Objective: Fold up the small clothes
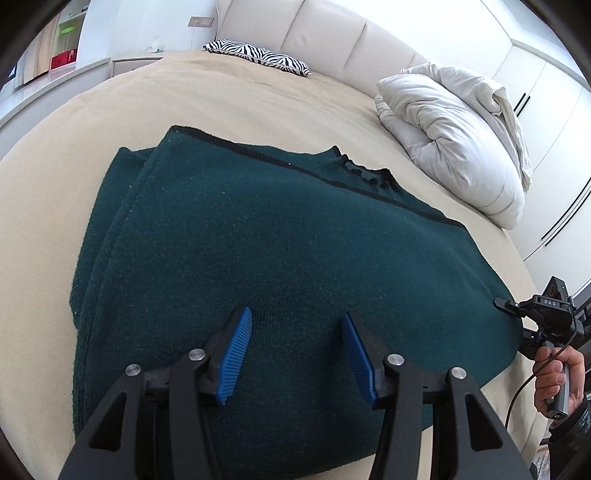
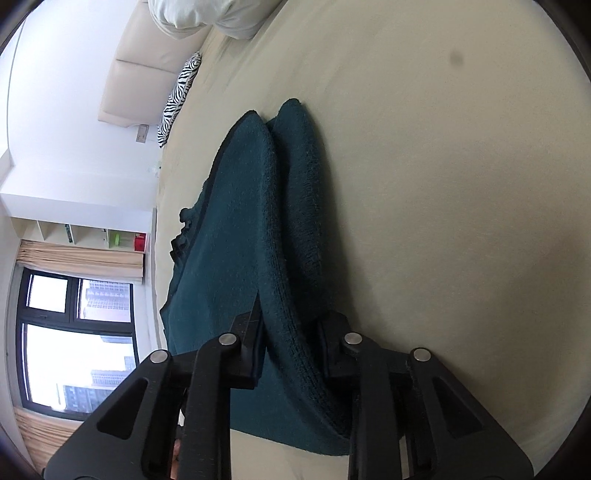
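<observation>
A dark green sweater (image 1: 280, 266) is lying partly folded on the beige bed sheet (image 1: 92, 122), occupying the near-centre of the bed. Its left side is sitting doubled over in layers, and its black-trimmed collar (image 1: 365, 173) is pointing toward the far side.

The left gripper (image 1: 297, 354) is hanging above the near part of the sweater with its blue pads (image 1: 236, 354) standing wide apart and nothing between them.

The right gripper (image 2: 291, 347) is positioned at the sweater's right edge (image 2: 295, 295), turned sideways. Its jaws are sitting narrow, pinching a thick folded roll of the knit between them. In the left wrist view, the same tool (image 1: 546, 314) is showing at the far right, held by the person's hand (image 1: 554, 380).

A rumpled white duvet (image 1: 458, 140) is lying on the far right of the bed, and a zebra-print pillow (image 1: 258, 55) is resting on the far side against the cream headboard (image 1: 332, 33).
</observation>
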Demonstrator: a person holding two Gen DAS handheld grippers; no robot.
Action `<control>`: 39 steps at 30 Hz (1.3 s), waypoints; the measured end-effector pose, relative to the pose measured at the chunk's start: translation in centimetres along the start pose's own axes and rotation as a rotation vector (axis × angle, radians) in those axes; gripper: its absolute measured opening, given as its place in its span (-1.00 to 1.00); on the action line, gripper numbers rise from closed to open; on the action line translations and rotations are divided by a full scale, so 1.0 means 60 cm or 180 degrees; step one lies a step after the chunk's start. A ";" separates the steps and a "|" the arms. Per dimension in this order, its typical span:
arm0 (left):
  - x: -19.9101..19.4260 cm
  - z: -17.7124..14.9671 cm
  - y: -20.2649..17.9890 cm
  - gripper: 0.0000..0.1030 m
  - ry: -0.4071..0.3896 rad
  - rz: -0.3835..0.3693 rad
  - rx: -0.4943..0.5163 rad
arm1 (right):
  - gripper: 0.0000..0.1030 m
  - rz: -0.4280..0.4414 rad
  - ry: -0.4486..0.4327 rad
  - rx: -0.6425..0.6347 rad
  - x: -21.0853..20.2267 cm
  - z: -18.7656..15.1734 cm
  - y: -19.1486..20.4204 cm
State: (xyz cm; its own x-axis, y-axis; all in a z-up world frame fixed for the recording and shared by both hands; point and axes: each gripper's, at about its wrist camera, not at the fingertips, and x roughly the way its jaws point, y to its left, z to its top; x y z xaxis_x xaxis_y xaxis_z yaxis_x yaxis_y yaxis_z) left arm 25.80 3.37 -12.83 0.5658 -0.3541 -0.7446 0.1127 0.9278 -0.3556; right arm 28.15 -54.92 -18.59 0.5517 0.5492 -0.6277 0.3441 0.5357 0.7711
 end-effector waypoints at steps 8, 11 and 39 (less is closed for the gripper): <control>0.001 0.000 0.011 0.03 -0.0031 -0.0137 -0.0089 | -0.70 -0.0392 -0.0246 -0.0278 -0.005 -0.018 0.045; -0.002 0.003 0.021 0.02 -0.0031 -0.0259 -0.0197 | -0.71 -0.0666 -0.0424 -0.0422 -0.007 -0.025 0.091; -0.010 0.122 0.070 0.24 0.0337 -0.0909 -0.0795 | -0.71 -0.2036 -0.0304 -0.4982 0.316 -0.476 0.472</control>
State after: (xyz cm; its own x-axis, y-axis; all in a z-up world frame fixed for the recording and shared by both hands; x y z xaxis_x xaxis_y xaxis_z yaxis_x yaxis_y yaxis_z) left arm 31.93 8.34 -9.75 0.4517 -0.6161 -0.6453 0.0439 0.7377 -0.6737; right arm 26.66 -11.04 -11.69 0.6928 0.0026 -0.7211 -0.4805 0.7473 -0.4590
